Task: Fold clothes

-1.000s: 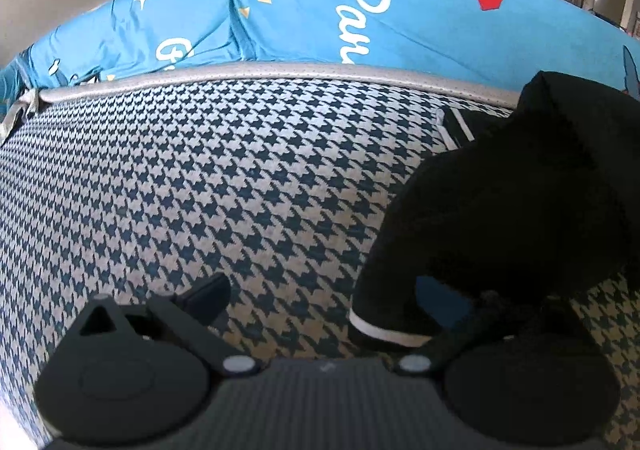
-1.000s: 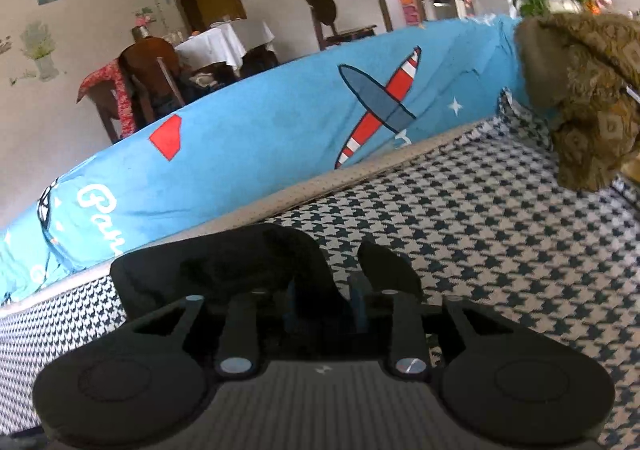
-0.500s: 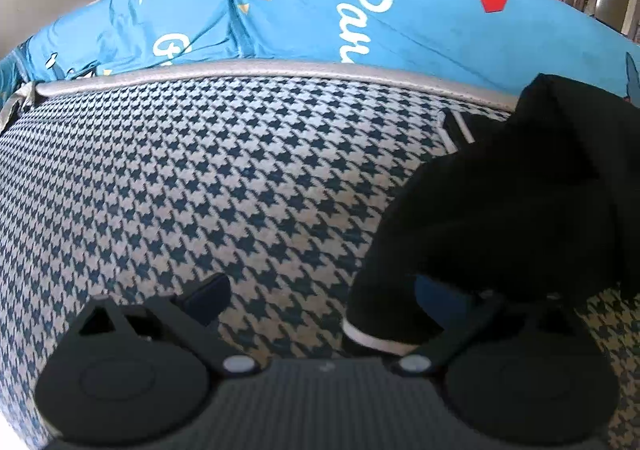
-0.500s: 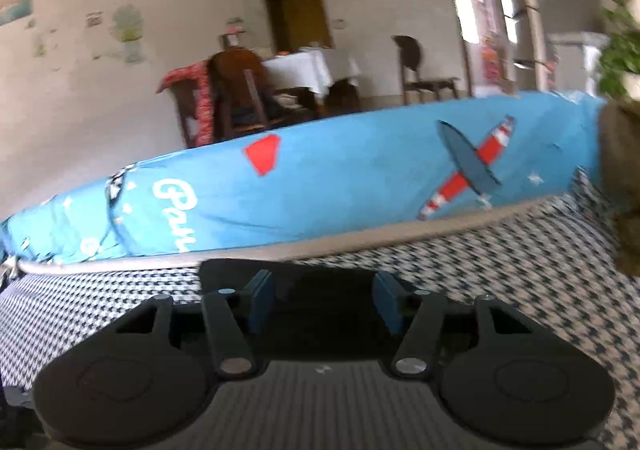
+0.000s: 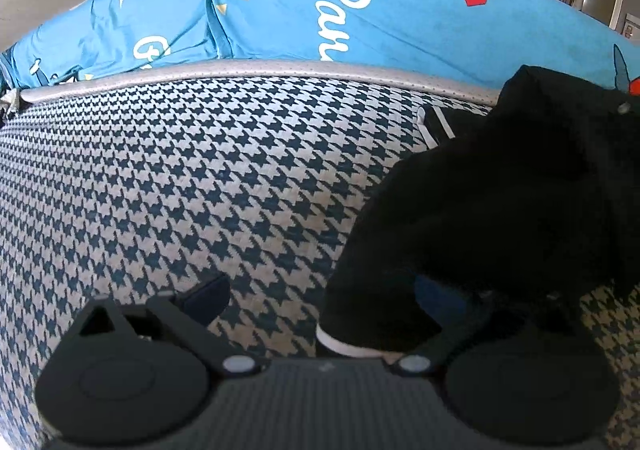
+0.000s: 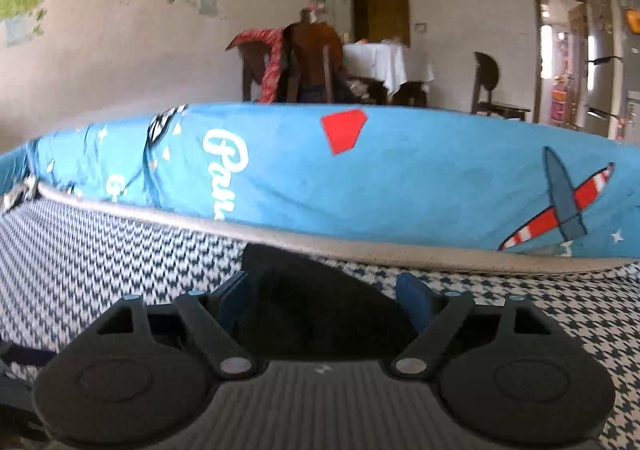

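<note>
While the black garment (image 5: 500,202) lies bunched toward the right side of the houndstooth cushion (image 5: 180,178), near its back edge, the left hand-held gripper (image 5: 320,302) hovers low with fingers spread, its right finger (image 5: 434,296) under the hem; the right hand-held gripper (image 6: 320,302), level and released, straddles dark cloth, arguably nearer

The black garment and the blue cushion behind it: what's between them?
In the right wrist view, a strip of houndstooth seat cover and the grey piping separate the black garment from the blue cushion.
</note>
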A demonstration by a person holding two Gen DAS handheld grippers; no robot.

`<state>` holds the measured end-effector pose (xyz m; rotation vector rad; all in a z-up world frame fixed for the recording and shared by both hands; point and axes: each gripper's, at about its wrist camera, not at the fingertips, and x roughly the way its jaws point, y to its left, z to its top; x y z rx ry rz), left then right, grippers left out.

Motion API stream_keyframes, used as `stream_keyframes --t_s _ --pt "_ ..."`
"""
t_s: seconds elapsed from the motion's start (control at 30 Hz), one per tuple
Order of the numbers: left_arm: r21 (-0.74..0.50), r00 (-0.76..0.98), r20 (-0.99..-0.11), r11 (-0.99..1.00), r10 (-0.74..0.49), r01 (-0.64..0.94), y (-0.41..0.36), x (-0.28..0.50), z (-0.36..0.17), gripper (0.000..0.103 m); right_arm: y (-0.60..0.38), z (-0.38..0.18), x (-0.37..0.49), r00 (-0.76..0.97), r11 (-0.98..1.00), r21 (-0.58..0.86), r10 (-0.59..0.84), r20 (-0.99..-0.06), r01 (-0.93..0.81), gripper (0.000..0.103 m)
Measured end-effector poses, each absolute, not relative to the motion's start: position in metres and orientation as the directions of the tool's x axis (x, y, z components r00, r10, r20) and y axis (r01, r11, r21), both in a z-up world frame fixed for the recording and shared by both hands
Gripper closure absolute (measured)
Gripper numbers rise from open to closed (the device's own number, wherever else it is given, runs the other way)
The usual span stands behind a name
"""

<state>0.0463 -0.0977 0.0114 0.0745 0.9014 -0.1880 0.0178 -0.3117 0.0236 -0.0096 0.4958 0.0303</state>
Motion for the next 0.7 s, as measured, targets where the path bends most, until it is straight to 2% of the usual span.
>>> stream_keyframes --t_s 0.17,0.2,0.27,0.33,0.4,0.7 --pt "-0.022 0.599 -0.787 0.978 -0.144 0.206 -0.099 0.045 0.012 0.0 -0.302 0.006 0.023 0.852 0.994 -0.072 0.029 -0.522 -0.078 0.022" --pt "-0.021 0.599 -0.788 0.978 -0.144 0.207 -0.099 0.044 0.012 0.0 -0.3 0.003 0.023 0.85 0.992 -0.097 0.013 -0.526 -0.076 0.025" --pt "-0.02 0.597 -0.79 0.978 -0.143 0.207 -0.099 0.044 0.012 0.0 -0.296 -0.002 0.022 0.847 0.987 -0.146 -0.025 -0.53 -0.063 0.043" --pt "-0.02 0.594 -0.792 0.978 -0.141 0.206 -0.099 0.044 0.011 0.0 -0.299 -0.004 0.021 0.844 0.988 -0.144 -0.039 -0.535 -0.045 0.074" --pt "-0.02 0.595 -0.791 0.979 -0.139 0.201 -0.098 0.043 0.012 0.0 -0.304 -0.003 0.019 0.841 0.992 -0.129 -0.06 -0.537 -0.011 0.091" --pt "-0.038 0.6 -0.788 0.983 -0.14 0.179 -0.091 0.045 0.016 0.0 -0.359 0.045 -0.009 0.901 0.963 0.094 -0.2 -0.386 0.254 0.094"
